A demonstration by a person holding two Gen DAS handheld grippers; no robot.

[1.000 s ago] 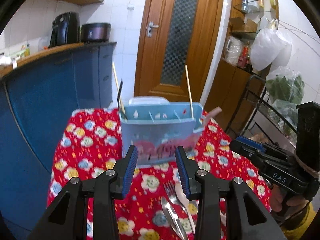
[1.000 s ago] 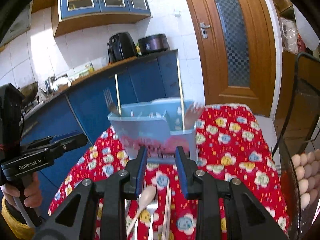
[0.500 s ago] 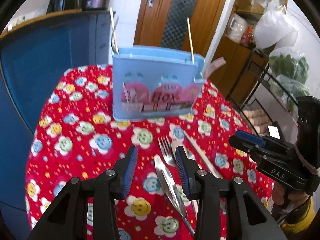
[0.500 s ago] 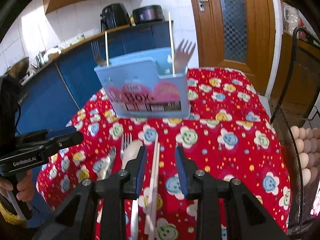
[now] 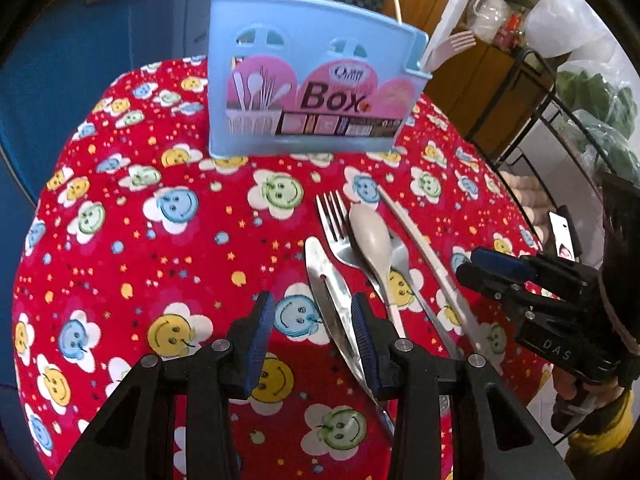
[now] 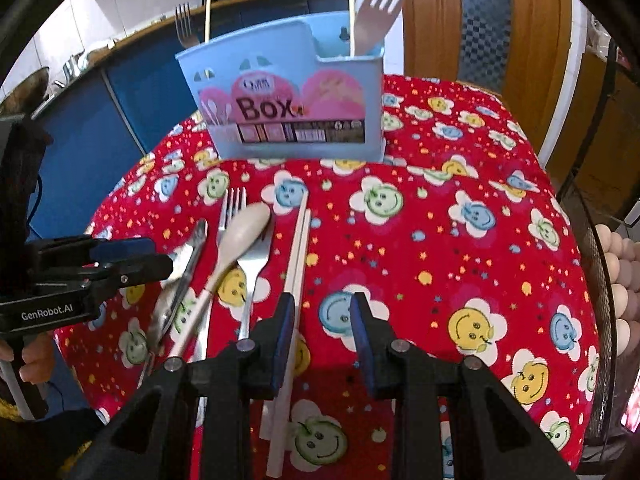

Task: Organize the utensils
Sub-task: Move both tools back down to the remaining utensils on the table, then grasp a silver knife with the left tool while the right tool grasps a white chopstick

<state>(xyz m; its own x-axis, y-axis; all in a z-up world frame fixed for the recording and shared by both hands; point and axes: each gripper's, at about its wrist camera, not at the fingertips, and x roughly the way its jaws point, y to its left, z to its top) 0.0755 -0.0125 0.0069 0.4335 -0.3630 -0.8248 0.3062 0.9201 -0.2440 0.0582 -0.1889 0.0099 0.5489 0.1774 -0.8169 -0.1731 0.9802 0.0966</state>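
Note:
A light blue utensil box stands at the far side of the red flowered tablecloth, with a pale plastic fork, a metal fork and two thin sticks in it. On the cloth lie a knife, a metal fork, a beige spoon across that fork, and white chopsticks. My left gripper hovers open, the knife beside its right finger. Also open, my right gripper hangs just right of the chopsticks.
The round table drops off at left and right. A wire rack with eggs stands close on the right. Blue cabinets and a wooden door lie behind the box. Each gripper shows in the other's view.
Both grippers have come down and tipped toward the table, so the loose utensils now fill the middle of each view. The jaws keep the same width.

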